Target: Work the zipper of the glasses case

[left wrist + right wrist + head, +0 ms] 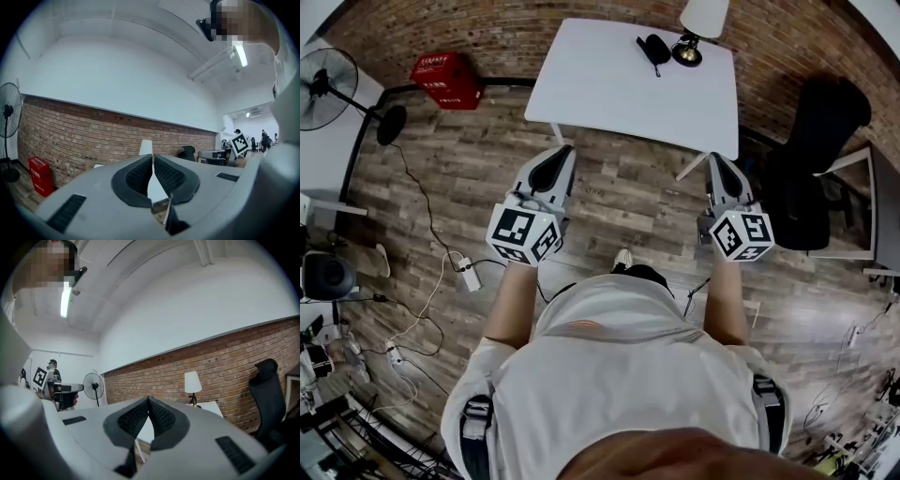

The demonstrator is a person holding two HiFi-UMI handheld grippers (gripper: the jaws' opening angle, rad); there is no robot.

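Note:
A black glasses case (654, 48) lies on the far part of the white table (609, 94), beside a lamp's base. My left gripper (565, 150) is held level over the wood floor, short of the table's near edge, its jaws shut and empty. My right gripper (713, 157) is level near the table's near right corner, also shut with nothing in it. In the left gripper view the shut jaws (153, 157) point at the brick wall. In the right gripper view the closed jaws (148, 400) point toward the lamp (191, 383) and the table's top (213, 406).
A white-shaded lamp (701, 23) stands at the table's far edge. A black office chair (811, 159) is to the right, next to a desk (872, 206). A red crate (446, 80) and a standing fan (328, 89) are at the left. Cables and a power strip (469, 274) lie on the floor.

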